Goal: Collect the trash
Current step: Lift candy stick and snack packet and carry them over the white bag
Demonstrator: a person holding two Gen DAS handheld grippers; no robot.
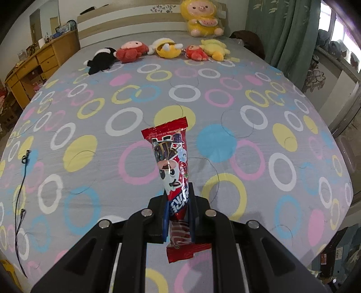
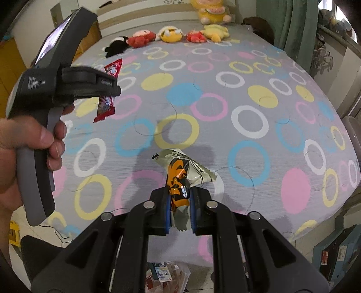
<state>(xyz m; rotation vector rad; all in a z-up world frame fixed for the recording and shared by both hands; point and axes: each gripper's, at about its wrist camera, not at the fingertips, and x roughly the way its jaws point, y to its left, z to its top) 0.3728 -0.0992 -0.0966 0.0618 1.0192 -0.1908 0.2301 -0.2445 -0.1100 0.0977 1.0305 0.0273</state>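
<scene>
Surface: a bed (image 1: 203,94) is covered by a grey sheet printed with pink, blue, yellow and white rings and discs. A thin black cable (image 1: 20,202) is seen lying near its left edge.

Room: a striped headboard (image 1: 126,24) is set against the far wall. A row of plush toys (image 1: 158,50) is laid along the head of the bed, and a large yellow plush (image 1: 203,18) is propped upright above them. A wooden desk (image 1: 38,65) with drawers is placed to the left; green curtains (image 1: 286,31) are hung to the right.

Containers: a plastic bag (image 2: 167,277) holding printed packaging is seen on the floor at the foot of the bed, directly below the right gripper. Its full contents cannot be made out.

Left gripper (image 1: 178,216): the jaws are clamped on a red snack wrapper (image 1: 171,162), which is held off the bed, its long end pointing forward and a short end hanging behind. In the right wrist view the same gripper (image 2: 108,86) is seen held in the left hand (image 2: 29,144) above the bed.

Right gripper (image 2: 179,207): the jaws are clenched on an orange-and-white wrapper (image 2: 180,173), held above the near part of the bed.
</scene>
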